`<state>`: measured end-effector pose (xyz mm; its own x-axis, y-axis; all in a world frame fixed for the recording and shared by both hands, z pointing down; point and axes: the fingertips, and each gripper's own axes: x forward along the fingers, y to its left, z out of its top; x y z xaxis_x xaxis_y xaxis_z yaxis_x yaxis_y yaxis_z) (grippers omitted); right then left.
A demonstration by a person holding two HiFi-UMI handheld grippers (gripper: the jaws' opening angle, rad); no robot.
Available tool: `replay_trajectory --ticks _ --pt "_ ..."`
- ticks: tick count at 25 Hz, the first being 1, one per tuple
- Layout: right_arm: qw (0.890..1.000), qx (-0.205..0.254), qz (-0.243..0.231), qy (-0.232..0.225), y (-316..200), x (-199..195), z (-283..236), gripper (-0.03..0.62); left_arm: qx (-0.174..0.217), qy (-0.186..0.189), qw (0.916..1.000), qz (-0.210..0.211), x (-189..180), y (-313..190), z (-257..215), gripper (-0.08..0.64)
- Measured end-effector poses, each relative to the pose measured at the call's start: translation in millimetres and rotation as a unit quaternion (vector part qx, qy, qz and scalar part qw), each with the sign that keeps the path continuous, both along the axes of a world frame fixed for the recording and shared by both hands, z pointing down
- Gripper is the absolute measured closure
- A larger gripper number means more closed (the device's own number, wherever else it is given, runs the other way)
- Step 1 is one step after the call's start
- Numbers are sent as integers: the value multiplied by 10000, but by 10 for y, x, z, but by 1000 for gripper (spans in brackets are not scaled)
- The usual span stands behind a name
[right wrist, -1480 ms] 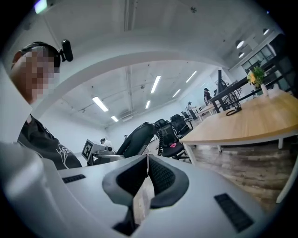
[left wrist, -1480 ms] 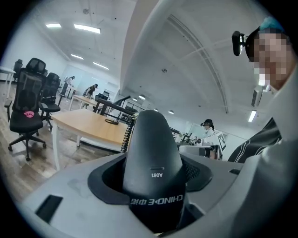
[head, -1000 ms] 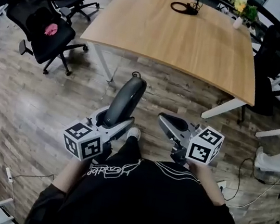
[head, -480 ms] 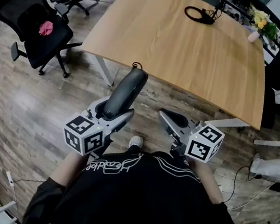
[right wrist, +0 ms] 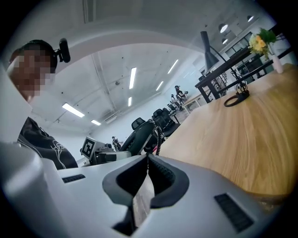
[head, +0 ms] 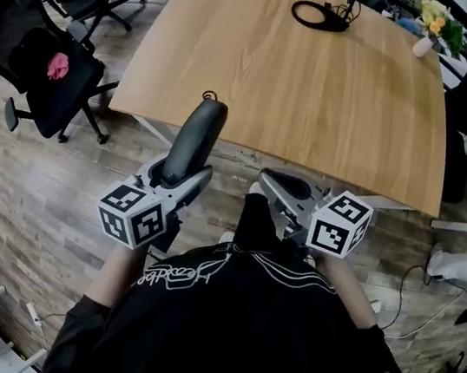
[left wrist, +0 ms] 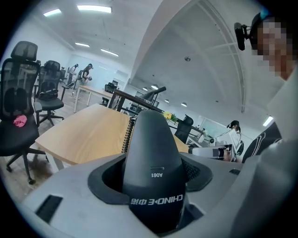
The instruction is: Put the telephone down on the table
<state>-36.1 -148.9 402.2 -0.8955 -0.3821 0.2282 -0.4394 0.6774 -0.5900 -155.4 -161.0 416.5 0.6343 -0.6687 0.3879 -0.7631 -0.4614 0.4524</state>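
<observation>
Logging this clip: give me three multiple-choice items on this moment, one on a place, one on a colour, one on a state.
1. Where is the telephone handset?
A. Clamped in the left gripper
B. Lying flat on the table
C. On a chair seat

2. What colour is the small lump on the black chair?
A. Blue
B. Pink
C. Yellow

3. How do the right gripper's jaws stand?
A. Wide apart
B. Closed on the handset
C. Closed together on nothing

Answers:
1 A: the left gripper view shows the handset wedged between its jaws, not resting on the table.
2 B: the head view shows it pink against the black seat.
3 C: the right gripper view shows the jaw tips meeting with nothing between them.
</observation>
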Motion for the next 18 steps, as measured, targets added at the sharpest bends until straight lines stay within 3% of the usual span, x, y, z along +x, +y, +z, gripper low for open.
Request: replay_trajectory --ticks 13,18 --pt "9989 -408 25 217 -1459 417 328 552 -231 -394 9990 11 382 -1587 367 273" --pt "9971 -689 21 332 -1816 553 549 552 -364 -789 9962 -7 457 -2049 673 273"
